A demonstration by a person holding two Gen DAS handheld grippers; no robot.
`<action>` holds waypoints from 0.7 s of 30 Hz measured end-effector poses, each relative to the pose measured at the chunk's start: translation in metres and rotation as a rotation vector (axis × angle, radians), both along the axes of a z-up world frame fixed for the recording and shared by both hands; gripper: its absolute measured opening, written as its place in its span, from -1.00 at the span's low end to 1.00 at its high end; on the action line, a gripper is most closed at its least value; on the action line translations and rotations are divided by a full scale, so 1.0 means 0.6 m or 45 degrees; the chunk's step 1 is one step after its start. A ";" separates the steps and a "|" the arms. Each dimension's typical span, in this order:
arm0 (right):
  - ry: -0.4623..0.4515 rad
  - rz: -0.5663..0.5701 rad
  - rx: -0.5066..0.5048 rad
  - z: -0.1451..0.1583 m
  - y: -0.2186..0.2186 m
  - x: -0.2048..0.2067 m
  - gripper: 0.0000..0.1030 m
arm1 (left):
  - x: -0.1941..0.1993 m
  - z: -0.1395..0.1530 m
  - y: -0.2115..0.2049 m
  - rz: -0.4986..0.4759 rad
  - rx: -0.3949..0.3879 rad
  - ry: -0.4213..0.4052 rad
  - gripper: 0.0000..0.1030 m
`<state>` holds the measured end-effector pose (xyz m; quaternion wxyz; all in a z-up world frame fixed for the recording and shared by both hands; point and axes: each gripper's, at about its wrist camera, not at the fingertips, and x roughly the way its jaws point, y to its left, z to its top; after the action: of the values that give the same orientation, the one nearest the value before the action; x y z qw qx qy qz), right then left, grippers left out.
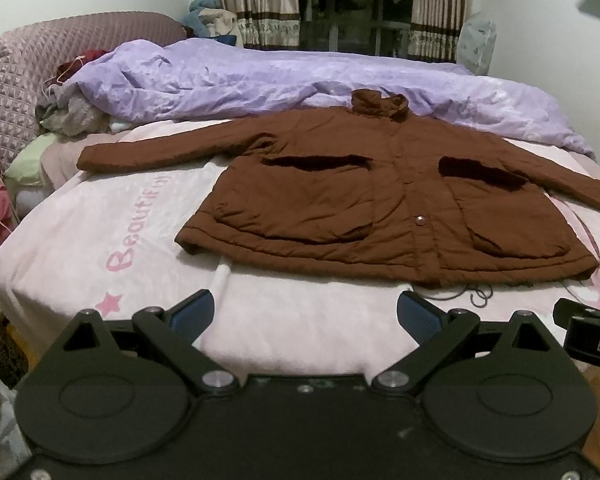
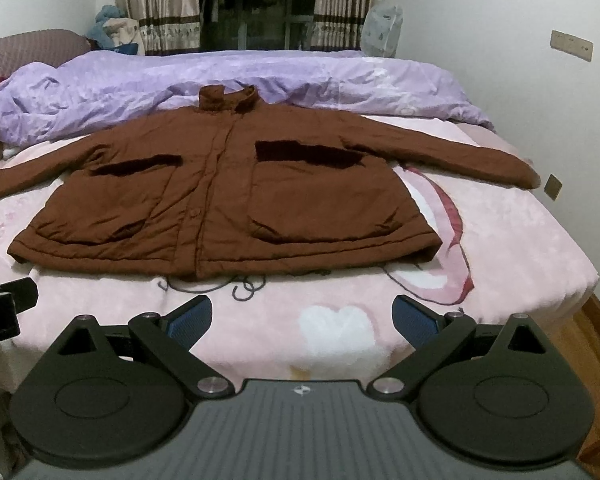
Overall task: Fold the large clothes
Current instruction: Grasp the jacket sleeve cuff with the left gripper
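Observation:
A brown padded jacket (image 1: 384, 204) (image 2: 228, 200) lies flat and face up on the pink bed blanket (image 1: 100, 240) (image 2: 500, 264). Both sleeves are spread out to the sides and the collar points toward the far wall. My left gripper (image 1: 305, 312) hovers over the near edge of the bed, short of the jacket's hem, open with nothing between its blue pads. My right gripper (image 2: 302, 314) also hangs before the hem, open and empty. Part of the right gripper's body (image 1: 588, 332) shows at the right edge of the left wrist view.
A rumpled purple duvet (image 1: 260, 76) (image 2: 220, 76) lies behind the jacket. A quilted headboard (image 1: 16, 92) and a heap of clothes (image 1: 72, 112) stand at the left. Curtains (image 1: 260, 4) and a dark window are beyond. Wooden floor (image 2: 596, 344) shows right of the bed.

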<state>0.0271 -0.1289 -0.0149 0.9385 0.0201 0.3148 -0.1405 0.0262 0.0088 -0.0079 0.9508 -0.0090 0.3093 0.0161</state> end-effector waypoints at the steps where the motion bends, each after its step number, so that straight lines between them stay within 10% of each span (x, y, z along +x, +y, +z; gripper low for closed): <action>1: 0.004 0.002 0.000 0.000 0.000 0.004 1.00 | 0.004 0.000 0.002 0.000 -0.006 0.003 0.95; 21: -0.157 -0.048 0.048 0.082 -0.060 0.224 1.00 | 0.263 0.040 0.235 0.247 -0.265 -0.162 0.95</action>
<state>0.1616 -0.1649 0.0342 0.9528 0.0524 0.2584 -0.1507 0.1840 0.1498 0.0158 0.9564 -0.1385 0.2460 0.0751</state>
